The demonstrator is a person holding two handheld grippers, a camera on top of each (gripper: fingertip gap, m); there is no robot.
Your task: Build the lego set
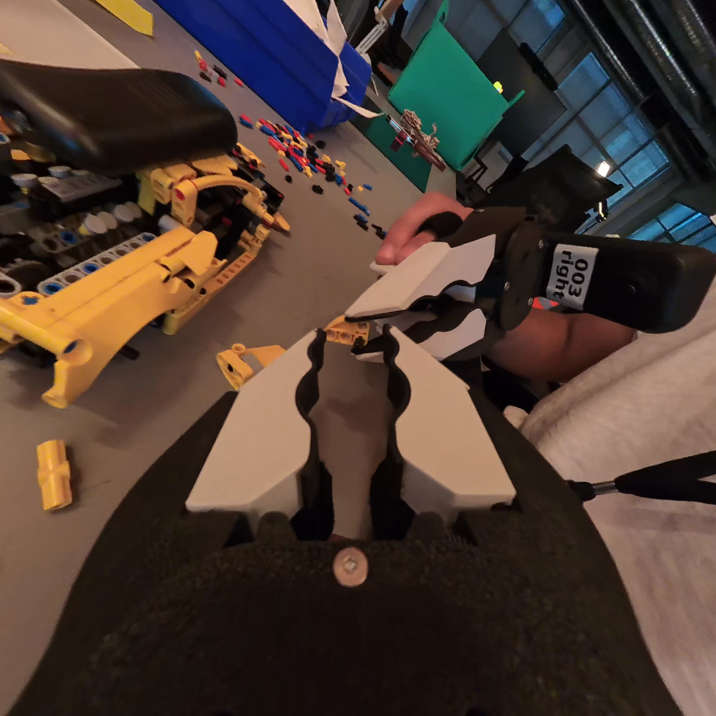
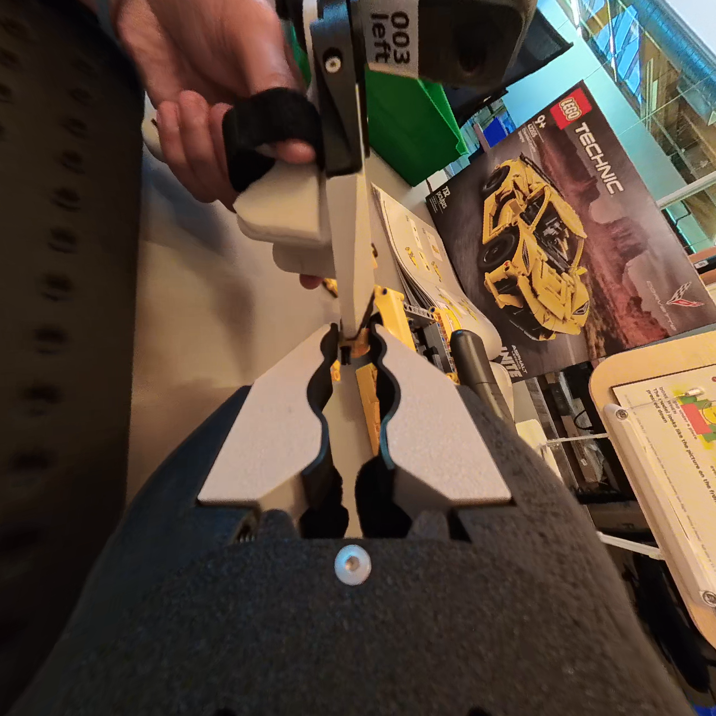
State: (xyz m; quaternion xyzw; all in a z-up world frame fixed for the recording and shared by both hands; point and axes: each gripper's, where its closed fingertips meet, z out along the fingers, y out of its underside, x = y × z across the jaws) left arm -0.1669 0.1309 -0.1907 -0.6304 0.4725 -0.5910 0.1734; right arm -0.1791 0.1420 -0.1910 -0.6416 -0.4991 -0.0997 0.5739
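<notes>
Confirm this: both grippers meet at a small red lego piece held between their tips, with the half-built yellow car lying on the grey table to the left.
Wrong on colour. The left wrist view shows the small lego piece is yellow, not red. The rest stands: the left gripper and right gripper meet at it, and the half-built yellow car lies on the grey table to the left.

Lighting dim and warm in both views. Bluish daylight enters through far windows (image 1: 627, 128). Strong wide-angle bending at edges. Motion blur on the near black tyre (image 1: 112, 116) and the hand (image 2: 201, 77). Soft shadows on bench (image 1: 302, 271).
</notes>
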